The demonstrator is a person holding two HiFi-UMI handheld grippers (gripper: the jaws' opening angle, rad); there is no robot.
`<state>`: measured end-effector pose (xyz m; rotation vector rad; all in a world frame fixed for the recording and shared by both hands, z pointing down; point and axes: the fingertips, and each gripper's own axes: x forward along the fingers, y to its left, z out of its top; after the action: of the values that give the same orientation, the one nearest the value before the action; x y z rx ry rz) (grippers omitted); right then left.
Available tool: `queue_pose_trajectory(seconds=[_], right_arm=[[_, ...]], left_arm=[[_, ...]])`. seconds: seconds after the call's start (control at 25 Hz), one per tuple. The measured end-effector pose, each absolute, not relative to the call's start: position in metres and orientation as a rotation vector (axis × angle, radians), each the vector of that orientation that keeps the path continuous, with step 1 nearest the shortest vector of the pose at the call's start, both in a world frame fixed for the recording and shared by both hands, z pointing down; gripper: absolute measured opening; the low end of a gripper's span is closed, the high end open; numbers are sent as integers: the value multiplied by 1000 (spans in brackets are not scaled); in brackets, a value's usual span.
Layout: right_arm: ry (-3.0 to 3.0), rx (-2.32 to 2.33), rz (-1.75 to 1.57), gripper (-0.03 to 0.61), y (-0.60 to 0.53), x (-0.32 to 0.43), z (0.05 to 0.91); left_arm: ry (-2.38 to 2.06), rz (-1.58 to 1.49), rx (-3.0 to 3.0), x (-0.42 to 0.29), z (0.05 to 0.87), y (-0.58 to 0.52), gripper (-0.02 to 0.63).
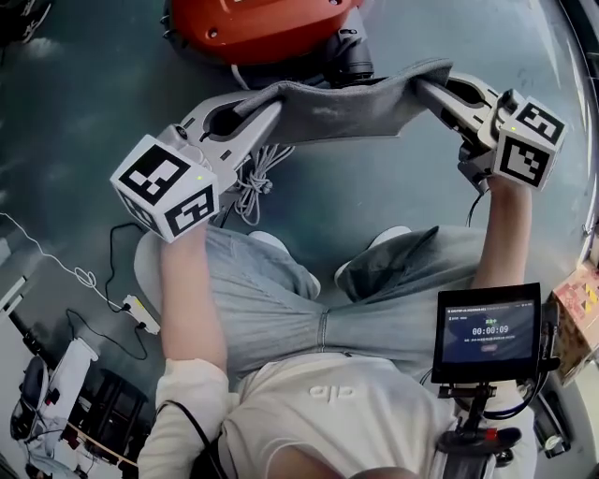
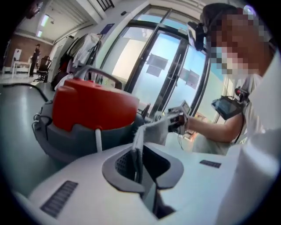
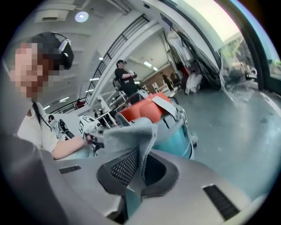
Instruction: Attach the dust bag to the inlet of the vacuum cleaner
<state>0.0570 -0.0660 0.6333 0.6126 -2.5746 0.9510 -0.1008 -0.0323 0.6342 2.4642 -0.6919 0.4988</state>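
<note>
Head view: the grey fabric dust bag (image 1: 346, 110) hangs stretched between both claws, not yet on the vacuum.
The left claw (image 1: 271, 112) and the right claw (image 1: 426, 89) are each clamped on one end of it, just on the near side of the red-and-grey canister vacuum cleaner (image 1: 267, 28), which stands on the floor (image 1: 84, 103). The bag is gripped and held close, but fitting it to the inlet is still to do.

the floor (image 1: 75, 103) around me is grey and shiny. tall windows (image 2: 149, 70) with dark frames stand far, bright with daylight. a round ceiling lamp (image 3: 81, 16) is lit, and a white table (image 3: 105, 116) stands far in the room.
</note>
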Motion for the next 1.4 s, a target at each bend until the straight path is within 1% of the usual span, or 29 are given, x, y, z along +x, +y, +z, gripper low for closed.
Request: queue_pose_trajectory(seconds=[0.08, 0.16, 0.28, 0.36, 0.4, 0.48, 0.56, 0.68, 0.76, 0.84, 0.92, 1.0, 1.12, 1.28, 1.32, 1.4], right_arm=[[-2682, 641, 807, 20, -72, 52, 609], [-2710, 662, 794, 20, -76, 53, 603], [-2592, 675, 1032, 20, -76, 66, 633], [-2494, 648, 1107, 21, -69, 67, 657], [-2467, 634, 1125, 21, -67, 64, 664], [-2500, 629, 1128, 21, -70, 61, 660], [-2620, 640, 1039, 21, -77, 60, 636], [-2785, 636, 787, 21, -81, 54, 596], [-2788, 651, 770, 20, -83, 54, 596], [-2699, 670, 938, 20, -83, 61, 618], [-2585, 662, 1088, 21, -78, 66, 645], [-2508, 650, 1122, 21, -73, 64, 660], [-2591, 675, 1029, 21, -80, 62, 641], [-2814, 695, 691, 21, -85, 54, 591], [-2812, 702, 680, 20, -86, 55, 592], [-2726, 717, 844, 20, -87, 63, 612]], left_arm=[[-696, 638, 2434, -97, 655, -30, 15], [-684, 687, 2432, -92, 662, -29, 15], [-659, 517, 2498, -92, 636, -33, 15], [-650, 374, 2532, -94, 615, -37, 15], [-653, 343, 2528, -94, 612, -38, 15], [-673, 389, 2491, -94, 622, -40, 15], [-686, 514, 2454, -93, 639, -38, 15], [-682, 675, 2415, -91, 660, -34, 15], [-689, 701, 2435, -88, 661, -34, 15], [-704, 604, 2484, -90, 644, -36, 15], [-704, 439, 2515, -94, 622, -38, 15], [-707, 352, 2516, -95, 613, -41, 15], [-733, 472, 2464, -96, 633, -42, 15], [-705, 678, 2412, -89, 665, -35, 15], [-710, 691, 2437, -87, 665, -35, 15], [-732, 633, 2502, -87, 650, -40, 15]])
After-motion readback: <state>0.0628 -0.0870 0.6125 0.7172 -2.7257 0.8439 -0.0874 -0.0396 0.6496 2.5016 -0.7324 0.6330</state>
